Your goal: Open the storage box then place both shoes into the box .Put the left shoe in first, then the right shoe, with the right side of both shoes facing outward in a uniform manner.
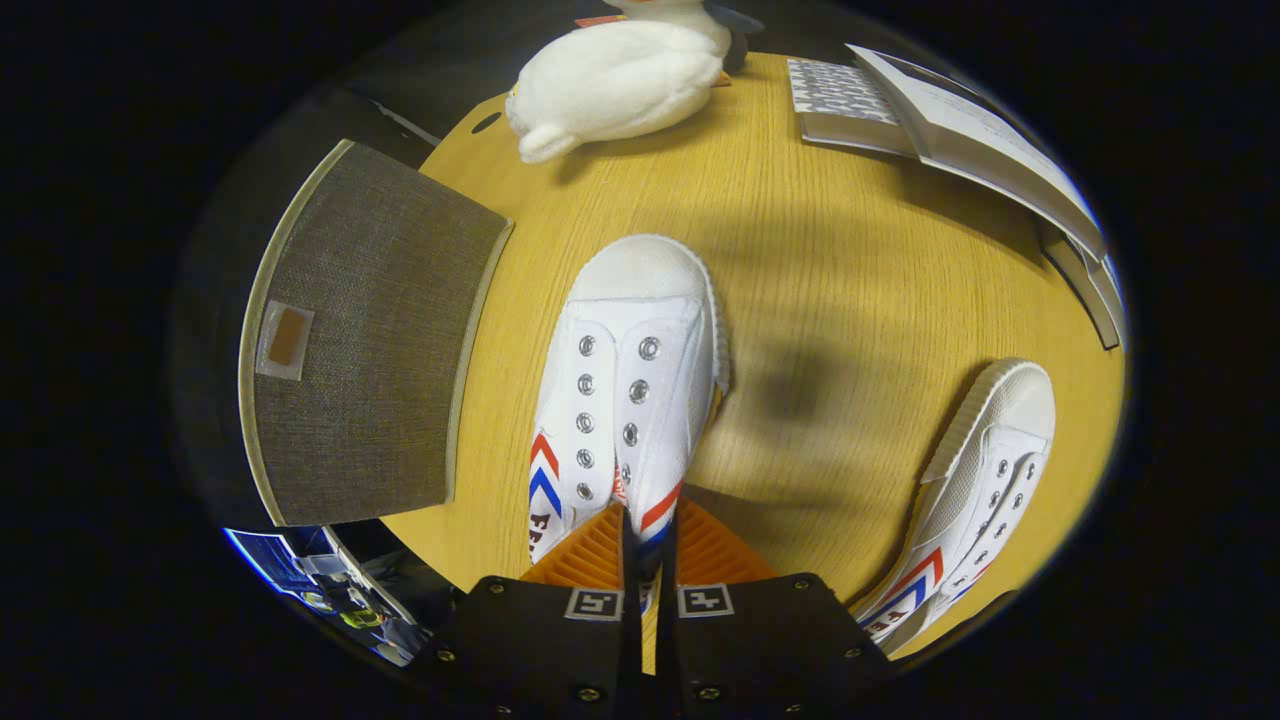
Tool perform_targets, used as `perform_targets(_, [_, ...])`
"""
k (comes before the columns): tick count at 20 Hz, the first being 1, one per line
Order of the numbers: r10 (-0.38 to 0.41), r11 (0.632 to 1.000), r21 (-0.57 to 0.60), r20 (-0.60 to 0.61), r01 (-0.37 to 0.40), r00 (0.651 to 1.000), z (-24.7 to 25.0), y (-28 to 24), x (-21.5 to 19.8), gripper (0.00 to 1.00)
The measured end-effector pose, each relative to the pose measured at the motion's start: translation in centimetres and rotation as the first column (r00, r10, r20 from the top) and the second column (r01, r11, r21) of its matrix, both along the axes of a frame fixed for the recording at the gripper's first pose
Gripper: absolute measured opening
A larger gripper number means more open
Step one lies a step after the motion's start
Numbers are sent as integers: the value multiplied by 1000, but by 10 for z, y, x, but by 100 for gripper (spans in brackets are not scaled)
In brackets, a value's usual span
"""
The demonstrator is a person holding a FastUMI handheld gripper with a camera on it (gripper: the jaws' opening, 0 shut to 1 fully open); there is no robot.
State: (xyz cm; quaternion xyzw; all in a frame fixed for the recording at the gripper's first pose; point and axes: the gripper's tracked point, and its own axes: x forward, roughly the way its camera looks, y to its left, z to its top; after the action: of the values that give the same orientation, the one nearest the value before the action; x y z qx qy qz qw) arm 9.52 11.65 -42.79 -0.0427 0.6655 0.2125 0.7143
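Because the gripper (648,535) pinches only the heel edge of the white canvas shoe (625,385) between nearly closed fingers, its toe could sag and slip free before reaching the grey fabric box (370,330) beside them.

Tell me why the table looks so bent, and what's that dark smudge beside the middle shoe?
Gripper view: the fisheye lens bows the table and books into curves. The smudge looks like a soft shadow, probably cast from overhead by the tool, whose fingers pinch the middle shoe. Everything stays fairly sharp, with no strong glare.
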Motion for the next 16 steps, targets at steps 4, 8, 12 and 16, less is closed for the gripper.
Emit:
perform_targets(4, [26,1000,-4,16,-26,1000,14,-5,-4,6])
perform_targets(8, [13,998,54,24,-15,1000,50,3,-8,5])
perform_targets(12, [33,997,72,63,-38,997,95,14,-9,5])
perform_targets(16, [56,992,110,109,-68,992,135,36,-8,5])
